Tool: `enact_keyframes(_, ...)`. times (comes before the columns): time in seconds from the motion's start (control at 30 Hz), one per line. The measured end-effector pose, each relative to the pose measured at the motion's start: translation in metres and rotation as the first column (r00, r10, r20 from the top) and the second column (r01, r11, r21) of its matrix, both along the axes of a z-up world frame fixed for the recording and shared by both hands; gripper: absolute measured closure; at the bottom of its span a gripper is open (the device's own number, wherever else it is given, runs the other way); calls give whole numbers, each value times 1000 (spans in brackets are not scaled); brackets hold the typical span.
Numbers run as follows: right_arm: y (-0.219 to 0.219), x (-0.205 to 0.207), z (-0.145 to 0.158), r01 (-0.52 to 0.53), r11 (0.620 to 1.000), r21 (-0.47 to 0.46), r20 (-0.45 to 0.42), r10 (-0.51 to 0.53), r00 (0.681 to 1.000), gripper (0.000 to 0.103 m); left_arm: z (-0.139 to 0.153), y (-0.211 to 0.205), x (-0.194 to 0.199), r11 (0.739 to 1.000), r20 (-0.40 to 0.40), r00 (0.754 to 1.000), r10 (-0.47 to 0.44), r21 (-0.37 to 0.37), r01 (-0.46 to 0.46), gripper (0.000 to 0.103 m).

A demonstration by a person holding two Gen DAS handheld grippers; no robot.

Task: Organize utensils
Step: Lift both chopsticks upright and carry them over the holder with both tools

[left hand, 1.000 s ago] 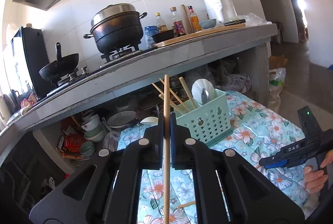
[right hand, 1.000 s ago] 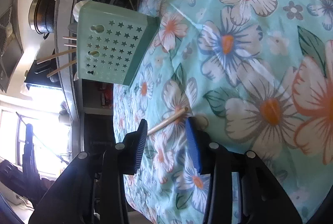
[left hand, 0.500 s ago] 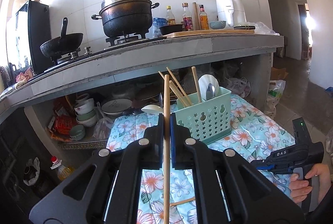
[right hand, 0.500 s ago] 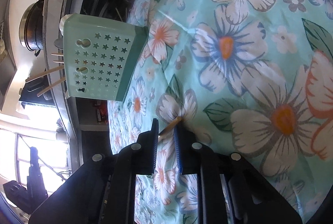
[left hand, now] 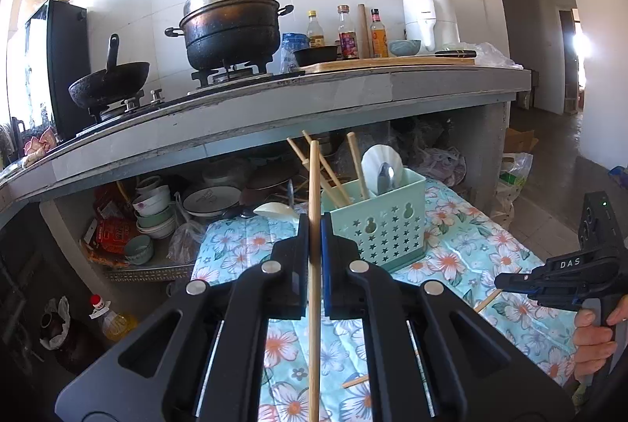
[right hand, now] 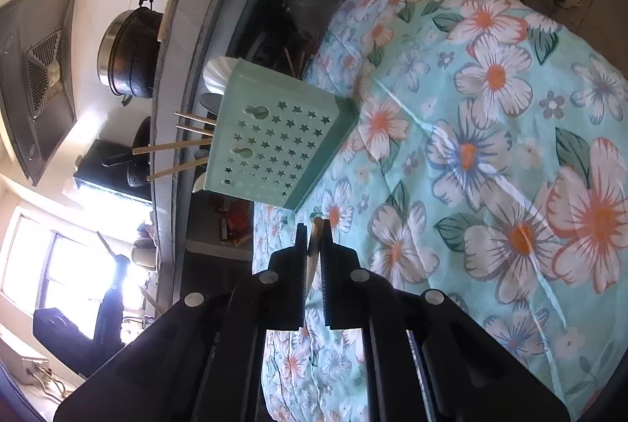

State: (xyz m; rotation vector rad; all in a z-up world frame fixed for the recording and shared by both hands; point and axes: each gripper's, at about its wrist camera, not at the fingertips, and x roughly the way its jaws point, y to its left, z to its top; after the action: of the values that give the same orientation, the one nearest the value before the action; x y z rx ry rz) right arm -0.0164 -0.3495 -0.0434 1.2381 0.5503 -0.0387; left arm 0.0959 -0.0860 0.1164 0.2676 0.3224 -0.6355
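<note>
My left gripper [left hand: 314,222] is shut on a wooden chopstick [left hand: 314,179] that stands upright between its pads. Just behind it to the right, a mint-green utensil caddy [left hand: 384,226] on the floral tablecloth [left hand: 463,237] holds several chopsticks and spoons. My right gripper [right hand: 314,231] has its jaws closing tight on the end of a second chopstick [right hand: 313,253], held a little above the cloth short of the caddy [right hand: 274,147]. In the left wrist view the right gripper [left hand: 500,281], in a person's hand, is at the right edge with that chopstick [left hand: 486,300] hanging from it.
Another chopstick [left hand: 355,381] lies on the cloth near the front. Behind the table runs a concrete counter [left hand: 274,108] with a stove, a black pot [left hand: 231,30] and a wok [left hand: 110,84]. Bowls and plates [left hand: 157,214] crowd the shelf under it.
The right gripper's jaws closed on the chopstick lying on the cloth and raised it off the table. The left gripper rolled slightly, still holding its chopstick upright.
</note>
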Motion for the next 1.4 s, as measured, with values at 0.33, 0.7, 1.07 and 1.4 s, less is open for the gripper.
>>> enact_keyframes(0.33, -16, -19, 2, 23, 999, 25, 42, -24, 999, 97, 0, -27, -10, 999, 22, 999, -34, 34, 33, 99)
enact_keyframes(0.7, -22, -24, 4, 32, 999, 33, 61, -34, 998, 97, 1, -36, -12, 998, 29, 999, -45, 45, 43, 99)
enact_keyframes(1.07, -24, -27, 3, 36, 999, 38, 61, -38, 997, 97, 1, -36, -12, 998, 27, 999, -44, 44, 43, 99)
enact_keyframes(1.4, -23, -26, 5, 37, 999, 32, 65, -39, 997, 97, 1, -37, -12, 998, 22, 999, -43, 48, 42, 99)
